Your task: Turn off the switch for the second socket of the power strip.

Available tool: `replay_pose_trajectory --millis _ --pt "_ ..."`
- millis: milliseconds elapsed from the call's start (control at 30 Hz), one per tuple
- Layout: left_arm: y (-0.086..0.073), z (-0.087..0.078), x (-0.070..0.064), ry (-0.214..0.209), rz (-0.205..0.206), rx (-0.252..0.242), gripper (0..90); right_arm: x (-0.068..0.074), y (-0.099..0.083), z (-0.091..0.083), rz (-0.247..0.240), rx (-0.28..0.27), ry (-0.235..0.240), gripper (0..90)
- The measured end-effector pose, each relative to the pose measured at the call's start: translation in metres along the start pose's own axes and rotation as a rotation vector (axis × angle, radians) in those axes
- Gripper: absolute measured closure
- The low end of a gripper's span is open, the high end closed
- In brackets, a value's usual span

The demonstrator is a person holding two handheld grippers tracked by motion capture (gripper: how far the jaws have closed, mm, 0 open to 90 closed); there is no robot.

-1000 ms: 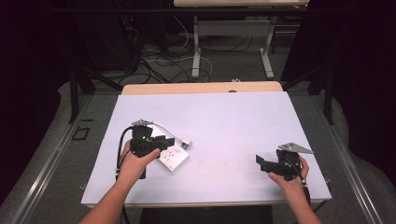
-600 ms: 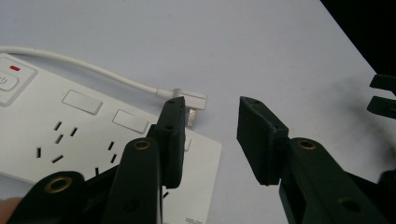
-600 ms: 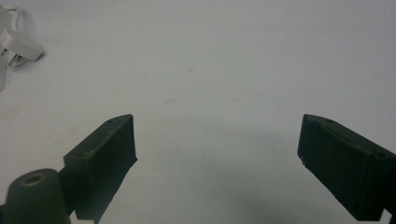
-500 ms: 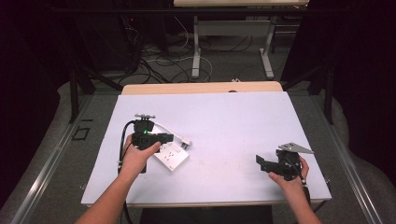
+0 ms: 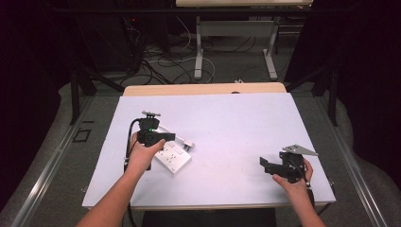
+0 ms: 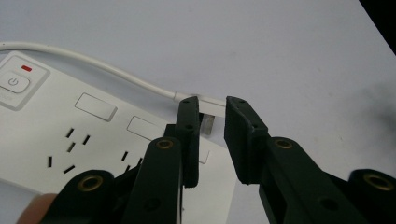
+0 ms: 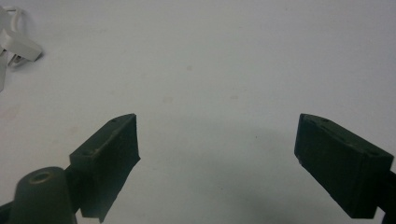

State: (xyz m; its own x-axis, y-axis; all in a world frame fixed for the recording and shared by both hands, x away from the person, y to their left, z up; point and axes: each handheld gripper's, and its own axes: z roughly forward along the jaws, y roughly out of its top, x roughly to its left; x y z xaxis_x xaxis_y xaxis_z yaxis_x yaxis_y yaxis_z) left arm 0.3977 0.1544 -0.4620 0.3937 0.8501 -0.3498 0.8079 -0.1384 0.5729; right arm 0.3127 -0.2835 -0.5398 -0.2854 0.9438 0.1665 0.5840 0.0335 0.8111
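A white power strip lies left of centre on the white table. Its power button sits under a red light. The strip's white cable ends in a white plug lying on the table beside the strip. A hand holds my left gripper just above the strip, pointing right at the plug. Its jaws stand open by a narrow gap, and the plug shows through that gap, just past the tips. My right gripper rests near the front right edge, open wide and holding nothing.
In the right gripper view the plug lies far off at the top left, across bare table. A wooden strip borders the table's far edge. Cables and desk legs are on the floor behind it.
My left gripper has shifted slightly toward the far side, staying over the power strip. The right gripper has not moved.
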Motion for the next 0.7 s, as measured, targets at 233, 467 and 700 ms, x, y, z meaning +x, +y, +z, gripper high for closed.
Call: replay_pose_trajectory --millis 233,467,700 --pt "0.002 0.007 0.003 0.016 -0.008 0.005 79.6 0.0 0.0 0.0 0.0 0.0 0.0 13.8" --pt "0.004 0.014 0.005 0.046 -0.027 0.012 83.0 0.0 0.0 0.0 -0.001 0.0 0.001 14.4" --pt "0.005 0.021 0.008 0.063 -0.037 0.034 86.7 -0.001 0.0 0.0 0.002 0.006 0.007 14.5"
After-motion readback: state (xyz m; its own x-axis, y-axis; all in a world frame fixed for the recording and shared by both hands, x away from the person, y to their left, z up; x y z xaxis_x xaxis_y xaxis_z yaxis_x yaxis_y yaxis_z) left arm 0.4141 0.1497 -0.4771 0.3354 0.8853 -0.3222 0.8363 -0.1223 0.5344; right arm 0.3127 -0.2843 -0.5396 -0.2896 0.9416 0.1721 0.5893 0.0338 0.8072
